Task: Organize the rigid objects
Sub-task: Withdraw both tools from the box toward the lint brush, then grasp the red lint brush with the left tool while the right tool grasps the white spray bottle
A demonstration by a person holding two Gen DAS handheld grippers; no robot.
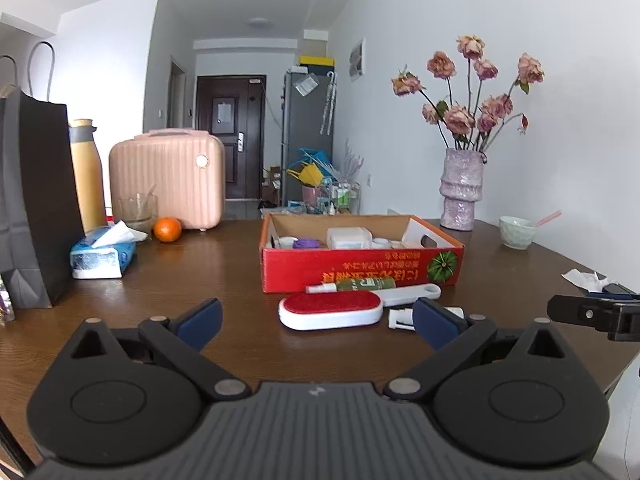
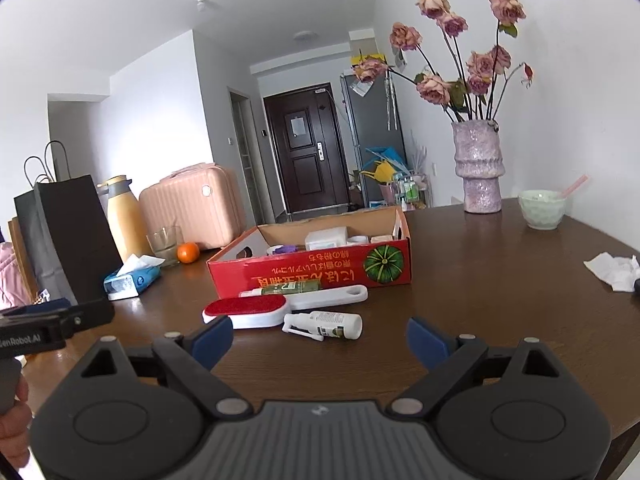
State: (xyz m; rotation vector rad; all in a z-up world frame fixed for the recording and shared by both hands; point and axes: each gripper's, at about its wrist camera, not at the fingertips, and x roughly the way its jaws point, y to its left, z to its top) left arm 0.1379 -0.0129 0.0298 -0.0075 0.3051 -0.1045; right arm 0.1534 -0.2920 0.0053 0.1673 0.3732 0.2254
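A red cardboard box (image 1: pixel 360 270) (image 2: pixel 312 274) stands mid-table with several small white containers and a purple item inside. In front of it lie a white lint brush with a red pad (image 1: pixel 330 310) (image 2: pixel 246 310), a green-labelled spray bottle (image 1: pixel 352 285) (image 2: pixel 288 289) against the box, and a white spray bottle (image 2: pixel 324 325), partly hidden behind my left finger (image 1: pixel 400 317). My left gripper (image 1: pixel 318 322) is open and empty, just short of the brush. My right gripper (image 2: pixel 320 340) is open and empty, just short of the white bottle.
On the brown table (image 1: pixel 200 280): a black paper bag (image 1: pixel 32 200), a yellow flask (image 1: pixel 86 172), a pink case (image 1: pixel 168 180), a glass (image 1: pixel 138 210), an orange (image 1: pixel 167 229), a tissue pack (image 1: pixel 102 254), a vase of dried roses (image 2: pixel 478 168), a bowl (image 2: pixel 542 208), crumpled paper (image 2: pixel 614 270).
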